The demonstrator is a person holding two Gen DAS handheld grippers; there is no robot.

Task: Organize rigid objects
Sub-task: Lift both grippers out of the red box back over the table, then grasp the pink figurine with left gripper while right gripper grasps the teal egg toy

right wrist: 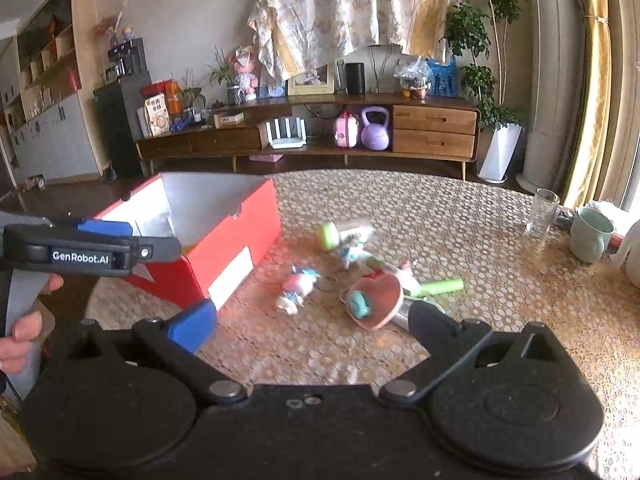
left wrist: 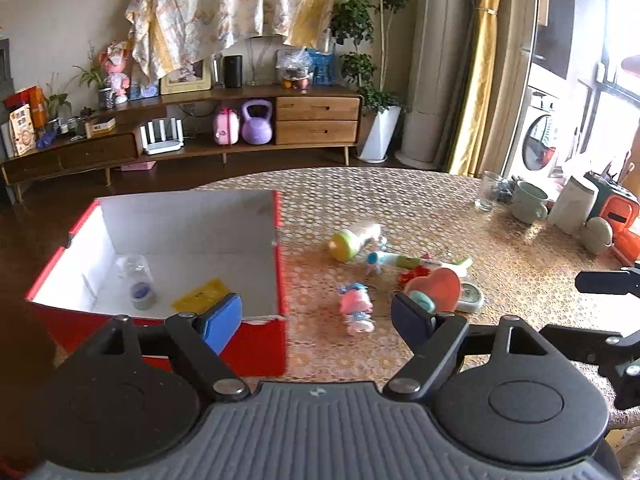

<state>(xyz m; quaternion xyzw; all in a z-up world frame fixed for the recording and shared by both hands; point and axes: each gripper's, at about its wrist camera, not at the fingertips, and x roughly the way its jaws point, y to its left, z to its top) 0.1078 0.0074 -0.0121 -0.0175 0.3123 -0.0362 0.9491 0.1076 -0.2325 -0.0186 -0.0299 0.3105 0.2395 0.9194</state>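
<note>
A red box [left wrist: 264, 356] with a white inside stands at the table's left; a clear bottle [left wrist: 138, 280] and a yellow packet [left wrist: 202, 294] lie in it. It also shows in the right wrist view [right wrist: 236, 236]. Small toys lie scattered right of it: a pink figure [left wrist: 357, 307], a pink heart case [left wrist: 438, 288], a green-capped bottle [left wrist: 350, 242], a pen-like tube [left wrist: 394, 259]. My left gripper [left wrist: 316, 314] is open and empty above the box's near right corner. My right gripper [right wrist: 310, 326] is open and empty, just short of the heart case [right wrist: 378, 300] and pink figure [right wrist: 296, 286].
At the table's right side stand a glass [right wrist: 542, 210], a green mug [right wrist: 590, 238], a white container [left wrist: 572, 204] and an orange item [left wrist: 618, 216]. A wooden sideboard [left wrist: 316, 118] lines the far wall. The left gripper's side [right wrist: 84, 246] shows at the right view's left edge.
</note>
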